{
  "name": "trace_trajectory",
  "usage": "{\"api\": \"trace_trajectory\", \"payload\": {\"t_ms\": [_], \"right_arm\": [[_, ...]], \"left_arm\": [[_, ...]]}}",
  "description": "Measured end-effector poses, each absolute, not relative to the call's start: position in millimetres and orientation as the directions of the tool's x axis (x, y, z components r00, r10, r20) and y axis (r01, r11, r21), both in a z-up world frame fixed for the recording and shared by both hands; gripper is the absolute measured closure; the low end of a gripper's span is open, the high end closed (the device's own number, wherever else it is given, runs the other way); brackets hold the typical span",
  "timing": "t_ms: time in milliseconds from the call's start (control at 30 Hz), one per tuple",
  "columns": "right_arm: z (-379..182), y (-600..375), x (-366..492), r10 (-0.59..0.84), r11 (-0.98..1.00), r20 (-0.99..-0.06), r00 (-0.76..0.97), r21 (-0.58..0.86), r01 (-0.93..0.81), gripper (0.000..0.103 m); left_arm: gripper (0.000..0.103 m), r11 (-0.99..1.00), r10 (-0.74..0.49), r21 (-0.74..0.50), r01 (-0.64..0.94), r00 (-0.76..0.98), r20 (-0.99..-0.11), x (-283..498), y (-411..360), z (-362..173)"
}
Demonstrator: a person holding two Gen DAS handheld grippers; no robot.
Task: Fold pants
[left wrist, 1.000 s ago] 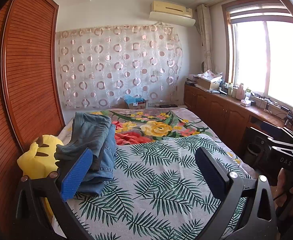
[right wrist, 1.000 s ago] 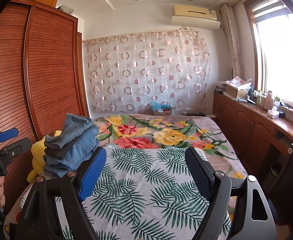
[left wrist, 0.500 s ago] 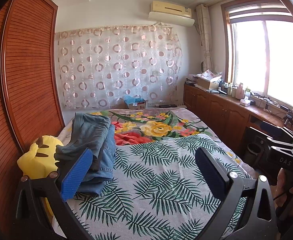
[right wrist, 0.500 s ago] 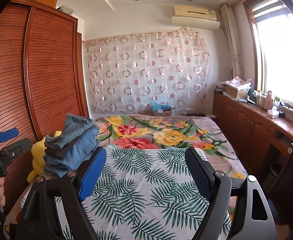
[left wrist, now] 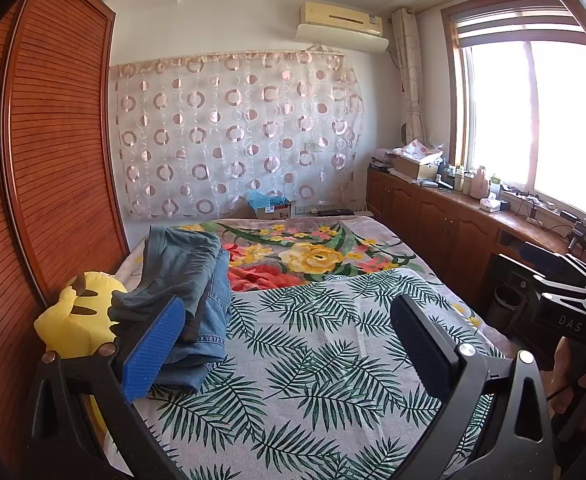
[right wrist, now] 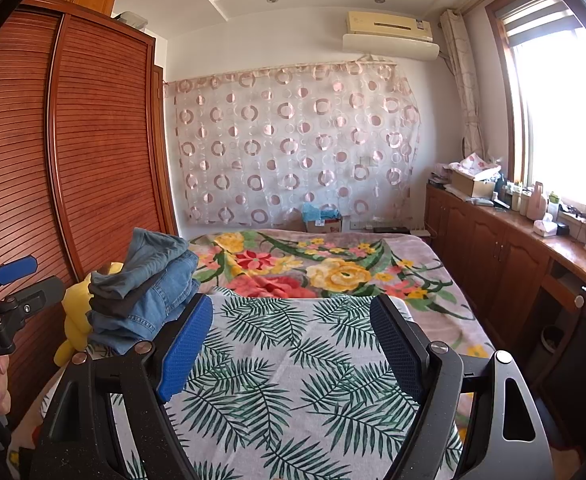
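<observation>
Both tools (left wrist: pixel 289 344) (right wrist: pixel 291 344) gape wide, empty, above the bed (left wrist: pixel 333 380).

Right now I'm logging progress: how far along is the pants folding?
Folded jeans already sit stacked at the bed's left edge beside the yellow plush. Nothing is in hand: left gripper and right gripper hover open over the leaf-print sheet. No unfolded pants show.

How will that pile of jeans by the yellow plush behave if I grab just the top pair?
Probably floppy: the pile of jeans sags in soft folds, so a leg would likely trail. It may topple, since it leans toward the yellow plush near the bed edge. Denim looks fairly heavy, so grip deep with the open left gripper.
</observation>
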State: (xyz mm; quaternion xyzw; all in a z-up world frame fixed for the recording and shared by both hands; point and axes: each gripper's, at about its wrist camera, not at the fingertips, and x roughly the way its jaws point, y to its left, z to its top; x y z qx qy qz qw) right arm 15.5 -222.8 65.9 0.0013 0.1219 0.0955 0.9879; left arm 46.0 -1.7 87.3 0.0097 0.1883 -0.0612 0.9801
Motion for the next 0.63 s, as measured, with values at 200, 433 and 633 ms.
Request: {"api": "trace_trajectory", "payload": {"t_ms": [200, 433, 633], "right_arm": [[65.4, -222.1, 15.2, 0.189, 0.982, -0.24, 0.952, 0.026, -0.188, 0.021], [65.3, -221.6, 14.9, 0.186, 0.982, -0.239, 0.953, 0.025, -0.185, 0.02], [65.6, -221.6, 15.0, 0.186, 0.982, -0.238, 0.953, 0.025, -0.186, 0.021]], "left_arm": [[0.0, 0.992, -0.116, -0.004, 0.123, 0.921, -0.371, 46.2, -2.4, 87.1], [0.0, 0.992, -0.117, -0.004, 0.124, 0.921, -0.371, 46.2, -2.7, 87.0], [0.0, 0.992, -0.116, -0.004, 0.123, 0.922, -0.37, 45.8, -2.0, 87.1]]}}
